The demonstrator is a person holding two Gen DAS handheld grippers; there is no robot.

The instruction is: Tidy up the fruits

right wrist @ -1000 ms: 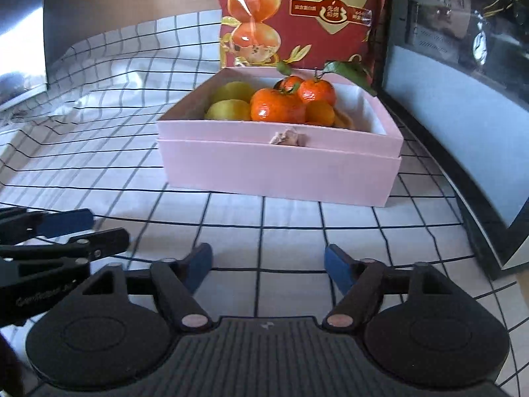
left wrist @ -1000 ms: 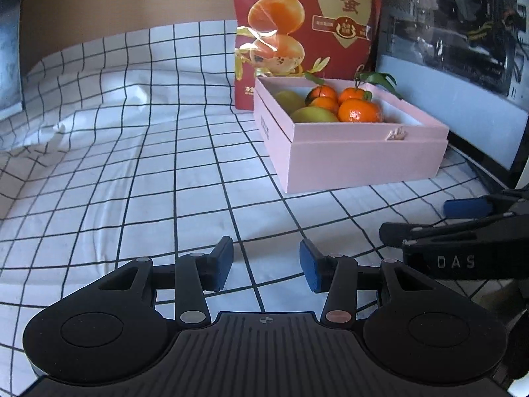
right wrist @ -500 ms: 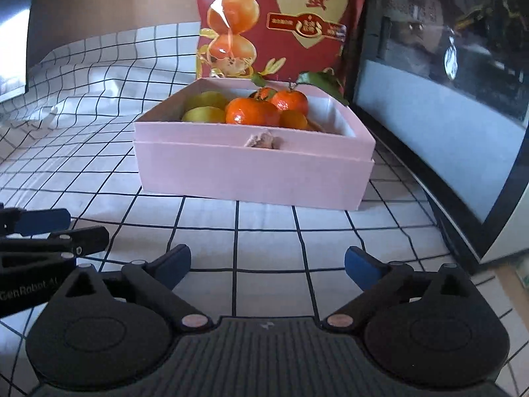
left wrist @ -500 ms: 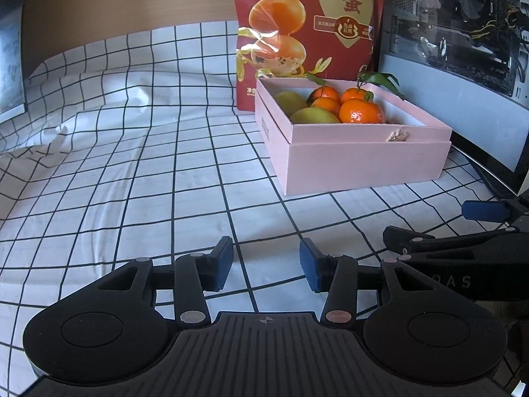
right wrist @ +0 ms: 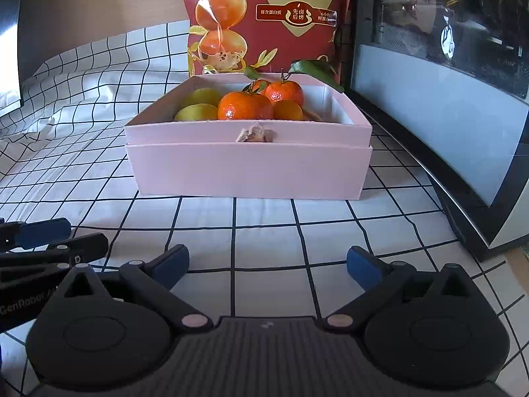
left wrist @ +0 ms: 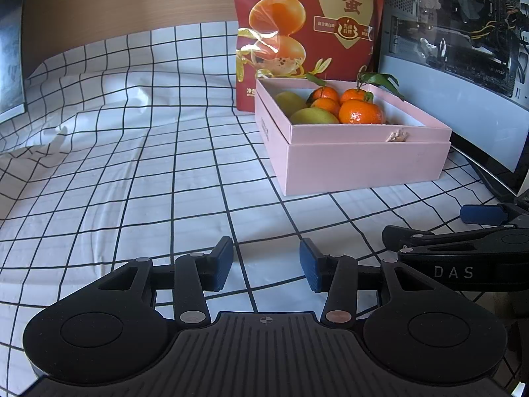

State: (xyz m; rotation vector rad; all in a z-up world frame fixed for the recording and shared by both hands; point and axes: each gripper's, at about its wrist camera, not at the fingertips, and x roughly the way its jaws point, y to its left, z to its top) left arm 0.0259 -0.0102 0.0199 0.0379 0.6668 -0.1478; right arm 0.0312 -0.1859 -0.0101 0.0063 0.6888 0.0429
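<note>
Gridded white cloth is lying wrinkled over the counter (left wrist: pixel 139 178), with the pink box (right wrist: pixel 248 168) sitting against a glossy red snack bag (right wrist: pixel 264 16).

I am spreading my right hand-held gripper (right wrist: pixel 267 264) wider than a second ago, now well open and empty, so I judge the sorting finished. My left hand-held gripper (left wrist: pixel 266 264) is holding half-open, empty too. Smooth yellow pears (right wrist: pixel 196 112) and dimpled, leafy mandarins (right wrist: pixel 244 106) are resting inside the matte cardboard box.
</note>
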